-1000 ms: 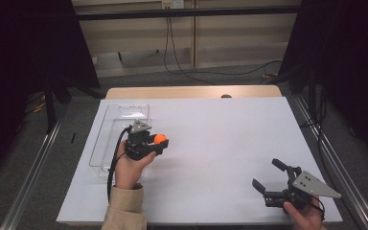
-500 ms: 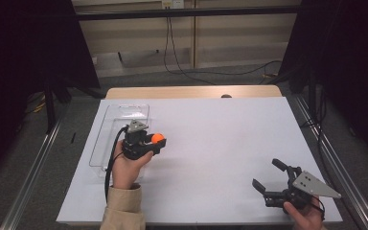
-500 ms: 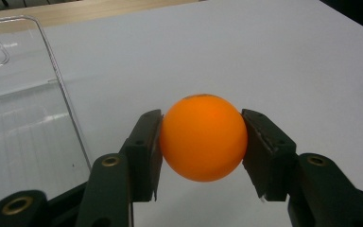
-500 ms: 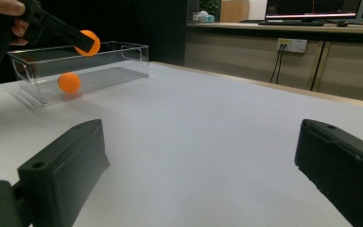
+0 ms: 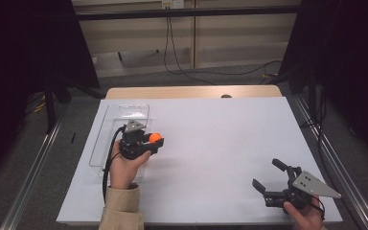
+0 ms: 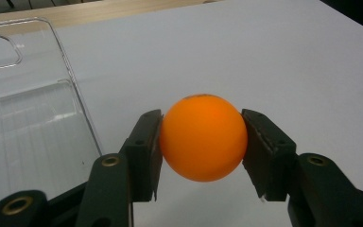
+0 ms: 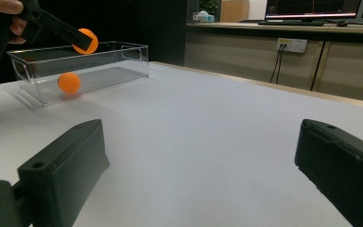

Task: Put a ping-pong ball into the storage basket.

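Note:
An orange ball [image 6: 203,137] is clamped between the two black jaws of my left gripper [image 6: 202,144], one pad on each side. In the high view the left gripper [image 5: 154,142] holds that ball [image 5: 156,137] above the white table, just right of a clear plastic tray [image 5: 124,112]. My right gripper [image 5: 267,173] rests at the table's front right, jaws wide apart and empty. The right gripper view shows the held ball [image 7: 85,41] over the tray [image 7: 118,61]. A second orange round shape [image 7: 69,82] shows through the tray's wall; ball or reflection, I cannot tell.
A white sheet [image 5: 220,143] covers the table, with a strip of bare wood [image 5: 191,92] along the far edge. Cables lie on the floor beyond. Metal rails [image 5: 335,158] run along both sides of the table.

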A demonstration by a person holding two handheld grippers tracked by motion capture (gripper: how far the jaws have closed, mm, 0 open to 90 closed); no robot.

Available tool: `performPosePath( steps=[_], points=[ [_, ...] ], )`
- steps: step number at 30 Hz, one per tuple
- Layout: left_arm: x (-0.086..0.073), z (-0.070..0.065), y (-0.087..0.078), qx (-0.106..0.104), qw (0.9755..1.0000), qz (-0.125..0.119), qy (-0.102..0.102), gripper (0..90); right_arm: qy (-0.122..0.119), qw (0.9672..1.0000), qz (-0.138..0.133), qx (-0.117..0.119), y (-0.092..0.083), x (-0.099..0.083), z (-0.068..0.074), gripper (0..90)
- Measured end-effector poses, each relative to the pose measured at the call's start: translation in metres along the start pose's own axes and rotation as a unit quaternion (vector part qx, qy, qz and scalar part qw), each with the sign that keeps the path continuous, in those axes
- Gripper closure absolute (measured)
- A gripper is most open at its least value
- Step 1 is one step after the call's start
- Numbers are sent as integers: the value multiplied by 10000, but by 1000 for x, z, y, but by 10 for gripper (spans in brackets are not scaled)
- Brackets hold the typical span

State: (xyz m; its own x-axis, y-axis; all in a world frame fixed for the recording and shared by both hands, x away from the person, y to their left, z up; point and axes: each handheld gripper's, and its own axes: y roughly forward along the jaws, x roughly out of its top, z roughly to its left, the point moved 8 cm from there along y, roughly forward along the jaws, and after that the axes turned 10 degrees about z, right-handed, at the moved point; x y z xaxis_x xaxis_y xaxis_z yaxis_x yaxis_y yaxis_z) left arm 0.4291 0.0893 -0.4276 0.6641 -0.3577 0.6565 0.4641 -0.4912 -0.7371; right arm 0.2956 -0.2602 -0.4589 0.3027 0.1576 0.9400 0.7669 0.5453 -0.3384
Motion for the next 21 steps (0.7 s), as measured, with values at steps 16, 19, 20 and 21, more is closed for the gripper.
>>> performPosePath(
  steps=[16, 19, 20, 21],
  points=[
    [-1, 5, -4, 56, 10000, -19, 12, 510, -2, 10000, -6, 10, 0, 0, 0, 24],
    [-1, 5, -4, 50, 10000, -31, -14, 510, 1, 10000, -4, 8, 0, 0, 0, 24],
    [-1, 5, -5, 52, 10000, -26, -11, 510, -1, 10000, -2, 6, 0, 0, 0, 24],
    [-1, 6, -5, 62, 10000, -27, -8, 510, -3, 10000, -6, 5, 0, 0, 0, 24]
  ],
)
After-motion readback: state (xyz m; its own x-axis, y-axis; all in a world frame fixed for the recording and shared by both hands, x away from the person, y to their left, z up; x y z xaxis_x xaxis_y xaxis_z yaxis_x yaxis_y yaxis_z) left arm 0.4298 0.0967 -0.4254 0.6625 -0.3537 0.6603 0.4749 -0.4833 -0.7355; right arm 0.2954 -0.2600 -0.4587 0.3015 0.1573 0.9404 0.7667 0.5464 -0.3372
